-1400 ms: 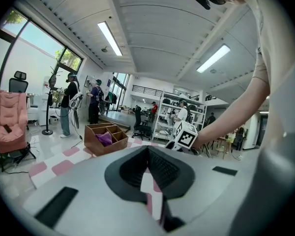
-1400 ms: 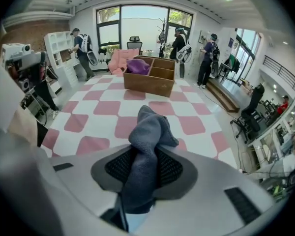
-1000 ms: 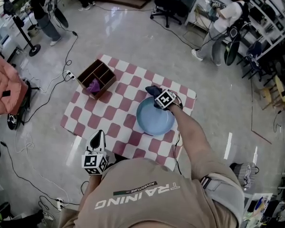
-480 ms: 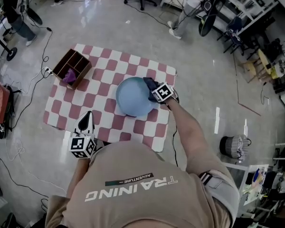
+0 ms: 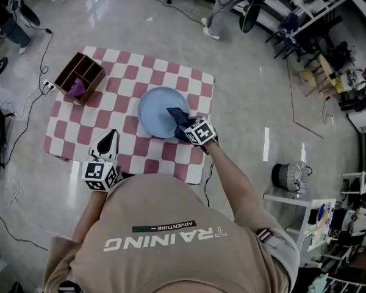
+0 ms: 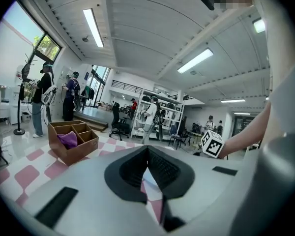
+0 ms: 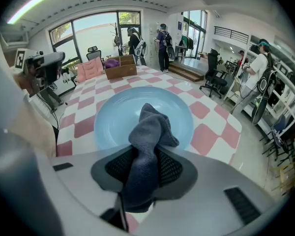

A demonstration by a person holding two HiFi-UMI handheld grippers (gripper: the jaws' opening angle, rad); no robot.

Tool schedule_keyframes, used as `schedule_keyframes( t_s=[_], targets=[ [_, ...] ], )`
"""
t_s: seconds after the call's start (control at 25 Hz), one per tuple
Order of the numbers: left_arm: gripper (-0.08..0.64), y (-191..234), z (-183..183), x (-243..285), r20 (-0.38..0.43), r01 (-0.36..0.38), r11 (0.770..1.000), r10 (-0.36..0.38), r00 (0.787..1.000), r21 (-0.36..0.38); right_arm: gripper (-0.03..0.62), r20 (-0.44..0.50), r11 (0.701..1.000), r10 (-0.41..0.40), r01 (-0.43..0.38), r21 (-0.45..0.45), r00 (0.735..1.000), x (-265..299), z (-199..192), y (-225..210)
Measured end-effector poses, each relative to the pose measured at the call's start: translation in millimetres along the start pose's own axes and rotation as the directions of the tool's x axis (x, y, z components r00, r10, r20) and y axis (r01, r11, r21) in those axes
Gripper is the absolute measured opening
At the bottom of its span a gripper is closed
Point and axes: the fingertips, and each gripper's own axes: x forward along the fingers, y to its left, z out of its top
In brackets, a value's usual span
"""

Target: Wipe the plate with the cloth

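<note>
A light blue plate lies on the pink-and-white checked mat. My right gripper is shut on a dark blue cloth at the plate's near right rim, and the cloth hangs onto the plate. In the right gripper view the cloth bunches up between the pads over the plate. My left gripper hovers over the mat's near edge, left of the plate and apart from it. Its jaws are shut with nothing between them.
A wooden divided box with a purple cloth in it stands at the mat's far left corner. Cables run over the floor to the left. A bin stands at the right. People and office chairs are at the room's far side.
My right gripper has dragged the cloth from the plate's far right rim round to its near right rim. The left gripper has shifted a little over the mat's near edge.
</note>
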Motion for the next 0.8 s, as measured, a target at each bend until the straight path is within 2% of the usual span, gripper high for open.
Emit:
schedule_keyframes(
  t_s=[0.2,0.4,0.6,0.8],
  targets=[
    [0.014,2.4,-3.8,-2.7,0.005,0.006,1.0,-0.006,1.0,-0.011,0.129,0.046,0.998,0.054,-0.055,0.017,0.997,2.4,8.1,54.1],
    [0.014,20.2,-3.8,-14.3,0.015,-0.029,0.999,0.029,0.999,-0.016,0.129,0.074,0.991,0.126,-0.129,0.038,0.989,20.9,38.0,96.2],
    [0.014,41.1,0.4,-35.1,0.041,-0.099,0.995,0.1,0.994,-0.031,0.129,0.062,0.981,0.188,-0.185,-0.053,0.98,44.7,79.7,123.4],
    [0.014,58.0,5.9,-61.8,0.074,-0.17,0.984,0.174,0.982,-0.05,0.129,0.042,0.971,0.21,-0.203,-0.129,0.977,67.9,122.5,133.4]
  ],
)
